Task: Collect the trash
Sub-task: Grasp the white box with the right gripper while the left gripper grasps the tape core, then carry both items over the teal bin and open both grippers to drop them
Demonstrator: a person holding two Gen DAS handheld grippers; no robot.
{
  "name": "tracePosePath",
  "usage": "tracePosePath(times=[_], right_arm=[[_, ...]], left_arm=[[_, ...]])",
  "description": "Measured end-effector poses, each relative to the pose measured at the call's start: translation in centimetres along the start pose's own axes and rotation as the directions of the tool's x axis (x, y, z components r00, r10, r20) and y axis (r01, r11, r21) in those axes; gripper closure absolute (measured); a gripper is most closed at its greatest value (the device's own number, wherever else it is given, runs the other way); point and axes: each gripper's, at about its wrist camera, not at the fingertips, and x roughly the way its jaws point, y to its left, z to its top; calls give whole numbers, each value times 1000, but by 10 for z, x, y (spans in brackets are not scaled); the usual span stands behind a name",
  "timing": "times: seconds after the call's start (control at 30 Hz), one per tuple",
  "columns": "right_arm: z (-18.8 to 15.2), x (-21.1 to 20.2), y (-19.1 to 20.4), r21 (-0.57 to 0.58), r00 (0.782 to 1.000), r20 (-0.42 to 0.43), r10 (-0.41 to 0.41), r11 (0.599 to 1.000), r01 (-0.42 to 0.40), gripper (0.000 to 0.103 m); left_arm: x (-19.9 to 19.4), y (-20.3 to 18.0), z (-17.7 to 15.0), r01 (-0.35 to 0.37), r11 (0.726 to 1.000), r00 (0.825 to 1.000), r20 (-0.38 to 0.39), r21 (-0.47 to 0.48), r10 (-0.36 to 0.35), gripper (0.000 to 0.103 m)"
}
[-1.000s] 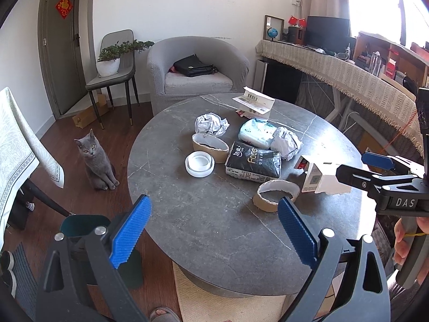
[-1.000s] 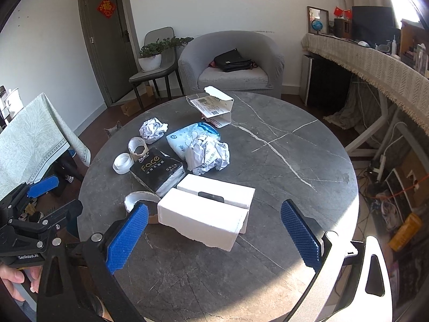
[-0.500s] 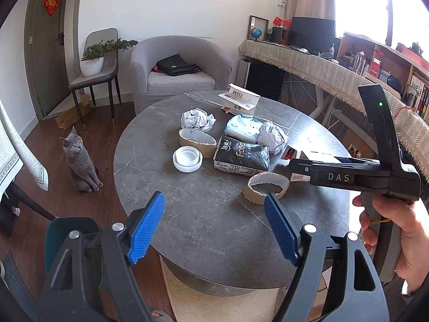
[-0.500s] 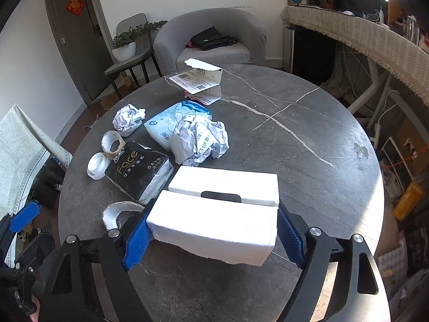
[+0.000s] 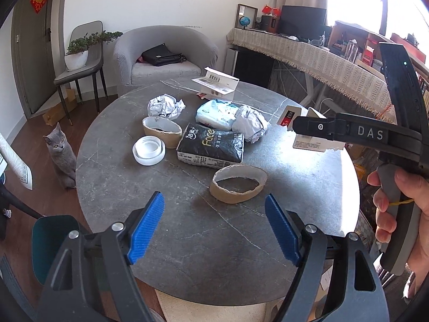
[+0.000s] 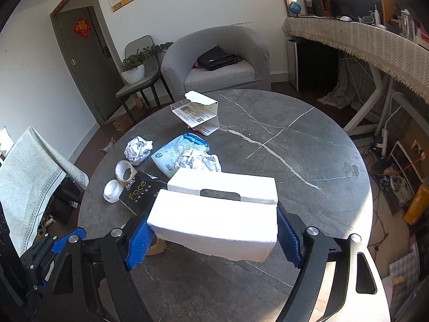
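My right gripper (image 6: 213,232) is closing on a white carton (image 6: 214,222), its blue pads pressing on the carton's two ends; the carton's flap stands open behind. In the left wrist view that carton (image 5: 308,141) hangs above the round grey table (image 5: 214,241) at the right. My left gripper (image 5: 213,204) is open with nothing between its pads, just short of a flattened cardboard ring (image 5: 238,185). Behind lie a black "Face" pack (image 5: 211,145), a white ring (image 5: 148,150), a second cardboard ring (image 5: 161,131), two crumpled paper balls (image 5: 165,106) (image 5: 249,126) and a blue-white pack (image 5: 214,111).
An opened white printed carton (image 5: 217,83) stands at the table's far side. A grey cat (image 5: 61,150) sits on the floor left of the table. A teal bin (image 5: 53,241) stands below the near left edge. An armchair (image 5: 166,53) and chair are behind.
The right gripper came forward around the white carton and closed onto its ends. The left gripper narrowed and moved forward and down toward the near cardboard ring.
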Motion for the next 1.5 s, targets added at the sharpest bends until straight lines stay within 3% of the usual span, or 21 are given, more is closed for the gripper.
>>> tracePosePath(times=[0.33, 0.6, 0.73, 0.97, 1.2, 1.5], right_arm=[[-3, -7, -12, -5, 1000, 0, -2, 1000, 2, 22], [-4, -9, -16, 3, 1000, -4, 4, 1000, -4, 22], [-4, -8, -12, -14, 1000, -8, 0, 1000, 0, 22], [-2, -2, 11, -58, 1000, -16, 10, 998, -11, 22], [0, 10, 48, -126, 999, -34, 36, 991, -40, 22], [4, 24, 94, -186, 994, -46, 96, 977, -103, 22]], left_arm=[[39, -24, 5, -40, 998, 998, -40, 43, 41, 27], [54, -31, 18, -83, 996, 995, -57, 21, 84, 27], [61, -28, 19, -94, 995, 992, -86, 13, 95, 40], [36, -17, 21, -52, 999, 998, -19, -17, 51, 41], [9, 24, 24, -92, 993, 995, 21, -67, 94, 41], [-19, 119, 16, -210, 959, 976, 6, -187, 215, 41]])
